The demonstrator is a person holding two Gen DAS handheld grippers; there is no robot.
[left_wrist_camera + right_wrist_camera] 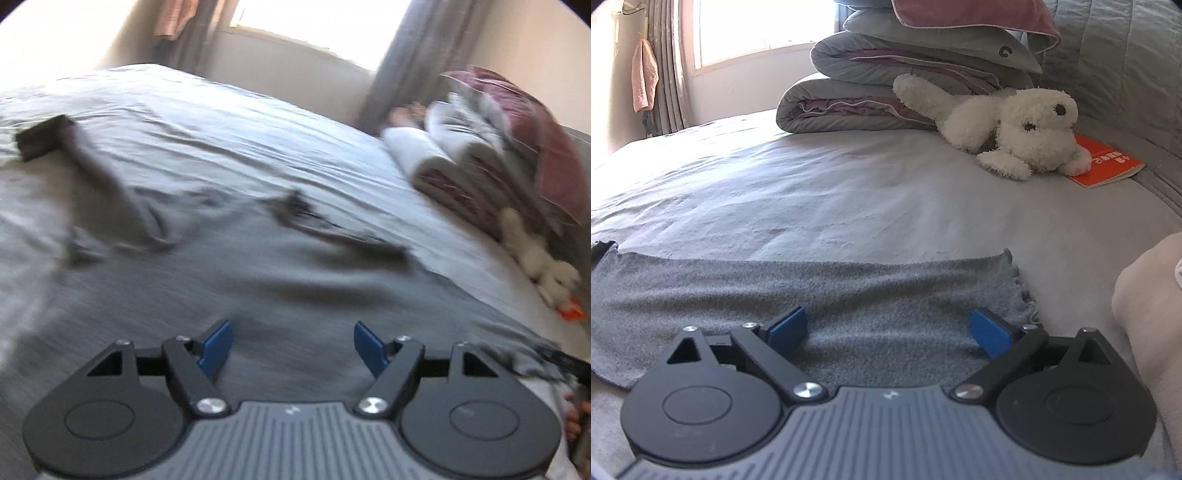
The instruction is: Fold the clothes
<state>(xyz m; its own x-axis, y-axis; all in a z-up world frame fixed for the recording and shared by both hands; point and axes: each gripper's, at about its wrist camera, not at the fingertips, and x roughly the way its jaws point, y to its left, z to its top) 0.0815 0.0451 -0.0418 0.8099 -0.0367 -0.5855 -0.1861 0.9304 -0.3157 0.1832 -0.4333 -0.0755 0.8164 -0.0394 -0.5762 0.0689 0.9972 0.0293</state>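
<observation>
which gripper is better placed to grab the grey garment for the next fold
Right, probably. The right gripper hovers open, sharp in view, just above the grey garment near its frilled edge. The left gripper is open too, but its view is blurred.

Both views look forward from behind a claw and slant down across the bed (849, 192). The left wrist view sits close above the grey garment (295, 280), is blurred, and faces the window (317, 18), with the folded quilts (480, 147) at its right. The right wrist view hangs low over the same garment (849, 291), sharp, facing the quilts (879, 85) and white plush dog (1015, 125). Both share garment, sheet, quilts, dog and window
</observation>
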